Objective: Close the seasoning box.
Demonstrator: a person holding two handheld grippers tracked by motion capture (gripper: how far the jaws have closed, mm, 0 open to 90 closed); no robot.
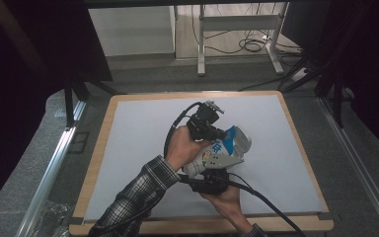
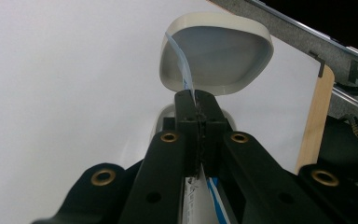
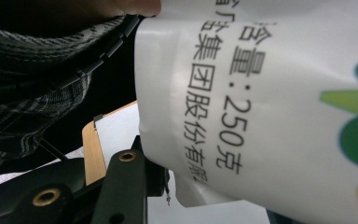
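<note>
both hands are working over the middle of the white surface (image 1: 143, 148), holding a white printed pouch (image 1: 216, 155) up off it between the two claws.

left claw (image 1: 220, 133) is closing fully on a thin edge of the pouch (image 2: 190, 91); in the left gripper view the jaws are meeting tight with the film pinched between them. just beyond the jaws a pale shallow bowl (image 2: 216, 56) is sitting tilted, hollow side facing the camera. in the high view the bowl (image 1: 242, 140) is lying just past the pouch's top end.

right claw (image 1: 212, 181) is gripping the lower body of the pouch from the near side; jaws are standing partly apart, with the pouch wall (image 3: 261, 102) bulging between them. the right jaw is hidden behind the film, so pad contact on that side cannot be confirmed.

judgement on progress: the pouch is being lifted and secured at both ends, and the bowl is standing ready. whether the pouch is open yet cannot be told. no contents are showing in the bowl, so the emptying or pouring into it appears to be left to do.
</note>
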